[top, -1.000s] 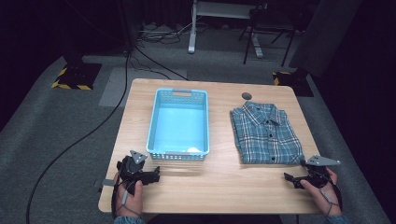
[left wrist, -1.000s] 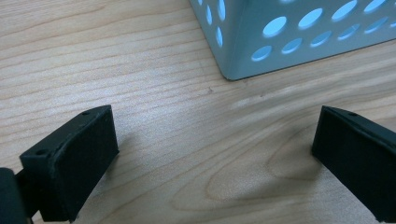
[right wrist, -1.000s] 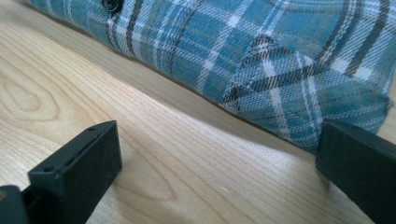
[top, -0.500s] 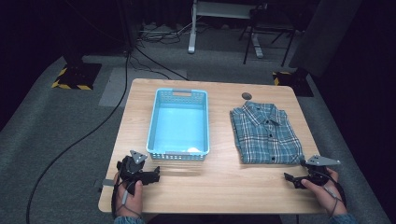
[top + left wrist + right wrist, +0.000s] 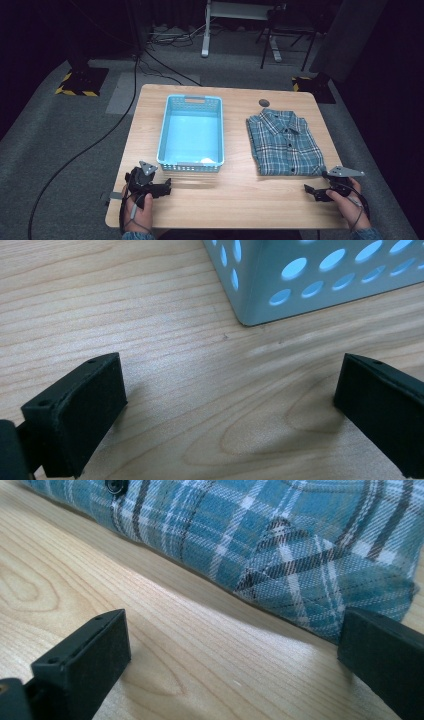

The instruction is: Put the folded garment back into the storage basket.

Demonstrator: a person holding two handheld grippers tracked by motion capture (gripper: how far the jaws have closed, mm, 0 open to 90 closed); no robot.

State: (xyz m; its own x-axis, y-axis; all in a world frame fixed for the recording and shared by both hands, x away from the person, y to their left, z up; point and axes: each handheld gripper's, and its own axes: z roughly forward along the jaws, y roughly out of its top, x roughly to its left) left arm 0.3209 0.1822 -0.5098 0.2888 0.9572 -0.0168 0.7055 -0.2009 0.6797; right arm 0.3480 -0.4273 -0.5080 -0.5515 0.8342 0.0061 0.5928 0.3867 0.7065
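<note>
folded plaid shirt (image 5: 285, 143) lies flat on the right half of the desk (image 5: 235, 200), collar toward the far edge, w/ a small dark round thing (image 5: 264, 103) just beyond the collar. blue basket (image 5: 192, 133) sits mid-desk to the shirt's left, apart from it, nothing visible inside.

right gripper (image 5: 315, 191) rests near the desk's front right corner, just in front of the shirt's near right corner, held by the right hand (image 5: 348, 206). jaws spread wide, nothing between them but bare wood; in the right gripper view the shirt's hem (image 5: 280, 555) runs across just past the jaws, not touching.

left gripper (image 5: 161, 188) sits at the front left, just in front of the basket's near left corner, in the left hand (image 5: 138, 210). jaws also wide apart and empty; left gripper view shows the basket corner (image 5: 260, 295) close ahead, desk grain between the jaws.
</note>
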